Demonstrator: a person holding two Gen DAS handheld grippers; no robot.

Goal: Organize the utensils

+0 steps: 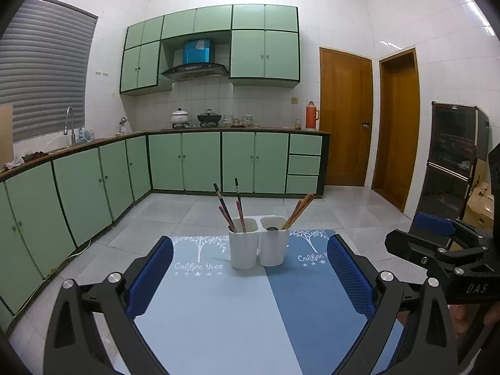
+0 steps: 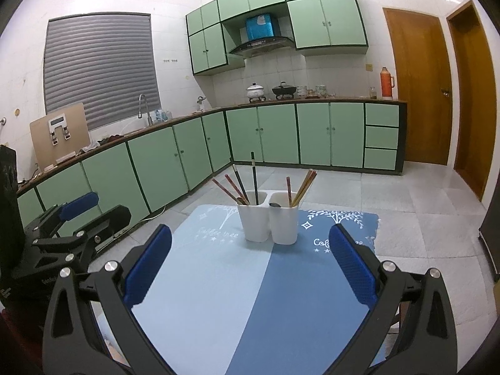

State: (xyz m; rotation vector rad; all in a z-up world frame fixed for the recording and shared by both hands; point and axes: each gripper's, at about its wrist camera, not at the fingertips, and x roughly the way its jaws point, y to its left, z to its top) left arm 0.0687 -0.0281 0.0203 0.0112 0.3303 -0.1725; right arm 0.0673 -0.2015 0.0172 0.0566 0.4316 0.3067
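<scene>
On mat (image 1: 218, 297) marked "Coffee tree": 2 white holders (image 1: 257, 243), chopsticks (image 1: 239, 209) inside.

Left tongs (image 1: 250, 281) spread wide (empty), twin white holder (image 1: 258, 245), chopsticks (image 1: 239, 209) inside

One white holder (image 2: 268, 222) with two compartments stands on the mat (image 2: 218, 281). Its left compartment (image 2: 253, 220) holds four dark chopsticks (image 2: 254, 181). Its right compartment (image 2: 283, 223) holds three chopsticks: one red (image 2: 288, 192) and two light wooden ones (image 2: 304, 186), plus one dark rounded item (image 2: 275, 205) at the rim that is too small to identify. Two grippers are in view, the left (image 1: 250, 278) and the right (image 2: 250, 268), each with two blue pads, spread apart and empty.
</scene>
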